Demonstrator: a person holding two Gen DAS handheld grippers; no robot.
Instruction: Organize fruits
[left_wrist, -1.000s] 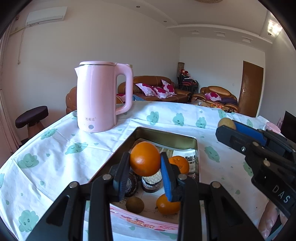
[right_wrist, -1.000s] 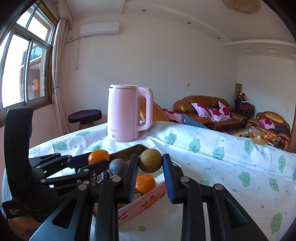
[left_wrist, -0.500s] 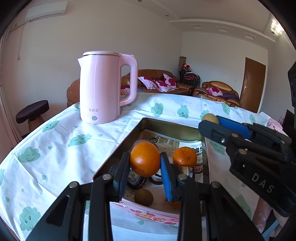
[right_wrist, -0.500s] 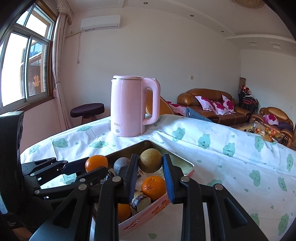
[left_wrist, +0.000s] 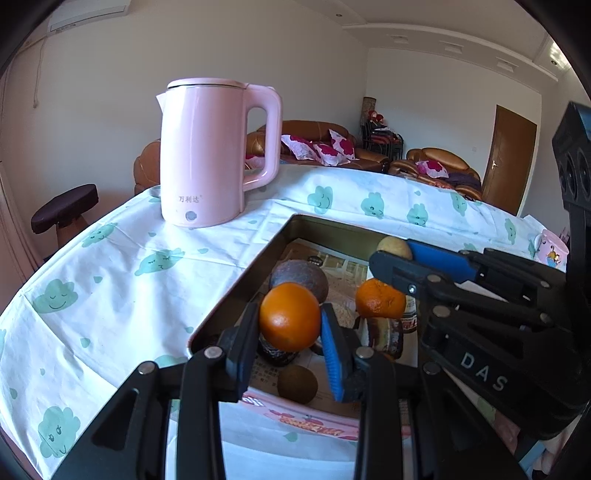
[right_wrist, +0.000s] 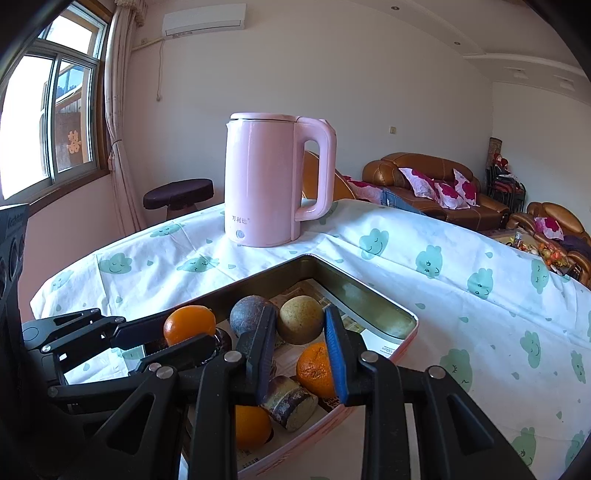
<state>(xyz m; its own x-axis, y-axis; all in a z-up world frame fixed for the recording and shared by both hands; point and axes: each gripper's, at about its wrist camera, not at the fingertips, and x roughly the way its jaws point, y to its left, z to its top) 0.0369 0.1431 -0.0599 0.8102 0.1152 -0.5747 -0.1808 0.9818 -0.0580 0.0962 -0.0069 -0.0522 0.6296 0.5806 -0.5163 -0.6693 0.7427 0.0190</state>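
My left gripper (left_wrist: 290, 321) is shut on an orange (left_wrist: 290, 315), held above the near left part of a metal tray (left_wrist: 236, 291) with a pink rim. My right gripper (right_wrist: 300, 317) is shut on a tan-brown round fruit (right_wrist: 300, 319) over the same tray (right_wrist: 369, 291). In the left wrist view the right gripper (left_wrist: 391, 251) comes in from the right with that tan fruit (left_wrist: 394, 246). Inside the tray lie a dark purple fruit (left_wrist: 299, 275), a mandarin (left_wrist: 380, 299), a small brown fruit (left_wrist: 297, 384), another orange (right_wrist: 251, 424) and a cut purple piece (right_wrist: 290, 402).
A tall pink kettle (left_wrist: 210, 155) stands on the cloud-print tablecloth (left_wrist: 122, 280) just beyond the tray's far left corner. A pink cup (left_wrist: 552, 251) sits at the table's right edge. A stool (right_wrist: 179, 192) and sofas stand beyond the table.
Both grippers have moved forward and lower over the tray, each still holding its fruit. The right gripper has come further left, over the tray's middle.
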